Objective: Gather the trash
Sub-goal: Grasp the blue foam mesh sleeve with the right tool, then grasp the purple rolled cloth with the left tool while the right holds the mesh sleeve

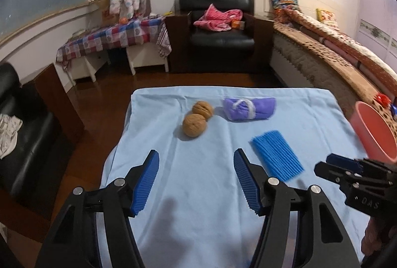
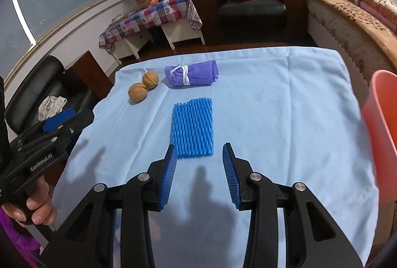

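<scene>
Nothing has been collected yet: this looks like the approach, with both grippers coming in over the near edge of the surface (image 2: 297, 94), which is covered in a light blue cloth. The right gripper (image 2: 199, 161) points steeply down with its jaws partly apart and nothing between them; the blue foam net (image 2: 193, 127) lies flat just beyond its fingertips, near the middle of the surface, and seems the likely first pick. The left gripper (image 1: 196, 168) also tilts downward, its jaws wide and empty, narrowing slightly; ahead of it toward the far left corner sit two walnuts (image 1: 198, 119), touching each other, and just beside them, along the far edge, a rolled purple cloth (image 1: 249, 109) tied with a white band. A pink bin (image 1: 374, 134) stands at the right edge, the probable place for the trash. The next move would call for the right gripper to advance and lower until its jaws straddle the near end of the foam net, then close on it; being thin and flat against the cloth, it may need a low, shallow pinch so the cloth underneath is not caught. A person's hand (image 2: 37, 203) grips the handle of the left gripper.
</scene>
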Demonstrator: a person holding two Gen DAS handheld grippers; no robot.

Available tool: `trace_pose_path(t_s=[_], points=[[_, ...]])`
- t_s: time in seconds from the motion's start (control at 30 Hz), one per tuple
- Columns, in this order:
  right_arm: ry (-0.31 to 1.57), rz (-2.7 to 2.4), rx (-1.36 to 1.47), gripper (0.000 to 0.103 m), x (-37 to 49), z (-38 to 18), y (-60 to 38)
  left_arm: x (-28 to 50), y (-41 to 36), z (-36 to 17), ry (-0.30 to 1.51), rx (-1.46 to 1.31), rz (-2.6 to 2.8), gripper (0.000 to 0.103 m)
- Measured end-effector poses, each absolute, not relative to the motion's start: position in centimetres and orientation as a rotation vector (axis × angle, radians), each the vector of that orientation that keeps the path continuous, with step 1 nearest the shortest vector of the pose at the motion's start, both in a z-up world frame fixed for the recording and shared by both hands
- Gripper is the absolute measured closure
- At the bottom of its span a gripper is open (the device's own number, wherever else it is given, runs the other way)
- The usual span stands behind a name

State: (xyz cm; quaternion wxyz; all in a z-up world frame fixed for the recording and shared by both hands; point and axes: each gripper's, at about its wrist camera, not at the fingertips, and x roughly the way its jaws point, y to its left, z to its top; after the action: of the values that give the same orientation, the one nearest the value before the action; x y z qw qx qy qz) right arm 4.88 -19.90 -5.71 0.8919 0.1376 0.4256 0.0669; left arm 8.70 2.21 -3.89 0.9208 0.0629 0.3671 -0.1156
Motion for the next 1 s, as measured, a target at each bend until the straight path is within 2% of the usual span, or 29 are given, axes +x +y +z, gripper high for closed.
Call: trace_pose_path(t_s=[0.23, 0.77, 0.8, 0.83, 0.87, 0.93, 1.0], points=[[0.916, 0.140, 0.283, 0.064, 7.8, -7.2, -19.5, 12.2, 1.6, -4.6, 0.790, 0.048, -0.265, 0.041], [0.914, 0.142, 0.160, 0.064, 10.0, -8.9, -17.9, 19.0, -6.1, -6.1, 0.788, 0.166, -0.379, 0.041], [0.909, 0.160, 0.167, 0.065, 9.8, -9.0, -17.9, 19.3, -6.4, -6.3, 0.792, 0.182, -0.388, 0.041], [0.911, 0.181, 0.176, 0.079, 9.8, -9.1, -17.9, 19.6, -6.7, -6.5, 0.794, 0.196, -0.397, 0.041], [0.911, 0.197, 0.181, 0.087, 9.8, -9.1, -17.9, 19.7, -7.1, -6.6, 0.797, 0.206, -0.406, 0.041], [0.904, 0.198, 0.173, 0.095, 9.5, -8.8, -17.9, 20.2, -7.7, -7.2, 0.812, 0.237, -0.437, 0.041], [0.911, 0.212, 0.195, 0.096, 9.1, -8.6, -18.3, 20.4, -8.3, -7.6, 0.818, 0.261, -0.476, 0.041]])
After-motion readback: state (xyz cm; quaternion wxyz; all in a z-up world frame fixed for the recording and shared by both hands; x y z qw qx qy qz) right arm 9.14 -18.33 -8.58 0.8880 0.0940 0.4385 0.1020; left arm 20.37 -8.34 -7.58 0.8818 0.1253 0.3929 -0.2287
